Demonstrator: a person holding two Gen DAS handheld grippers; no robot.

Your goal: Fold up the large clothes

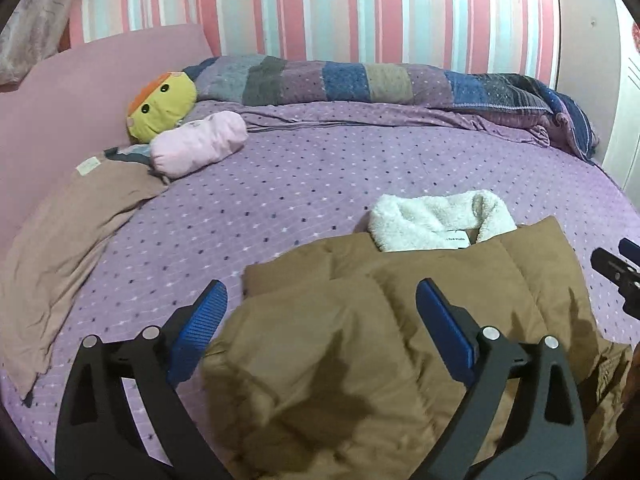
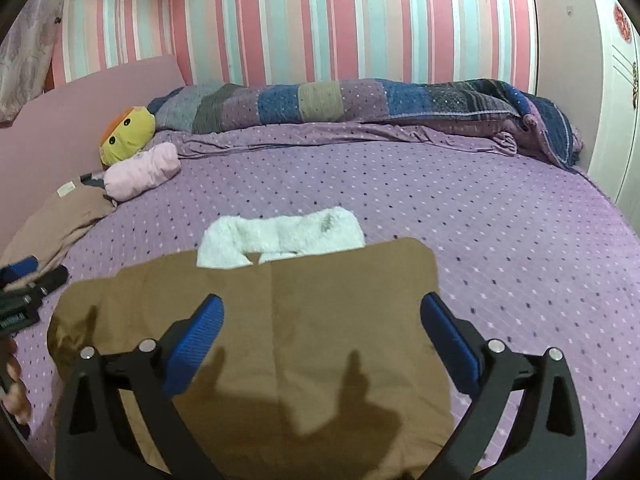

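A brown padded jacket [image 1: 360, 340] lies folded on the purple dotted bedspread [image 1: 304, 184], its white fleecy collar [image 1: 432, 216] pointing toward the wall. My left gripper [image 1: 320, 300] hovers above the jacket's left part, open, with nothing between its blue pads. In the right wrist view the same jacket [image 2: 288, 320] and collar [image 2: 280, 240] lie below my right gripper [image 2: 320, 312], which is also open and holds nothing. Each gripper shows at the edge of the other's view: the right gripper [image 1: 620, 276] and the left gripper [image 2: 28, 284].
A yellow plush toy [image 1: 160, 106] and a pink roll cushion [image 1: 200, 142] lie at the far left by a pink headboard [image 1: 80, 80]. A brownish garment [image 1: 60, 248] lies at the left edge. A patchwork blanket [image 1: 380, 80] is bunched along the striped wall.
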